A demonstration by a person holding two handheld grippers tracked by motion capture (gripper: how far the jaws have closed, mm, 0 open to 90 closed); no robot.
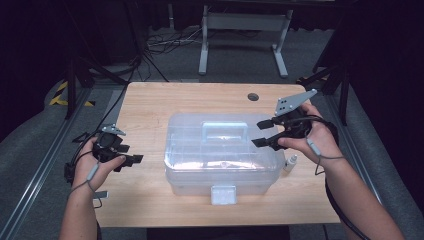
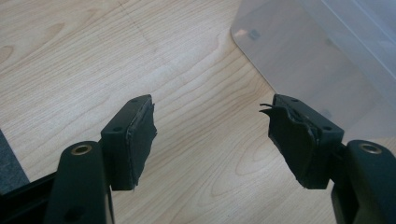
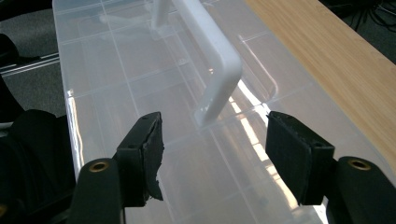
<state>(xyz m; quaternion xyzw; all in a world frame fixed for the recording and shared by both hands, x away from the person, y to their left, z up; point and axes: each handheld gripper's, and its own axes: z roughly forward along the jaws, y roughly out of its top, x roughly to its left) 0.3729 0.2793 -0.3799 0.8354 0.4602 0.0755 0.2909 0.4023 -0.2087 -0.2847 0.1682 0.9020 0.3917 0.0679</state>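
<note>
Box (image 1: 222,155) beneath right tool (image 1: 263,133)

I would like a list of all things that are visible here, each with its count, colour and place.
Storage box: one, clear plastic, lid closed, middle of the table.
Handle: one, white, on the box lid.
Latch: one, pale, on the box's near side.
Small bottle: one, white, beside the box's right end.
Table: one, light wood.
Hole: one, dark, round, far right part of the tabletop.
Frame: one, grey metal, on the floor behind the table.
Left gripper: one, black, open, over the table left of the box.
Right gripper: one, black, open, above the box's right end.
</note>
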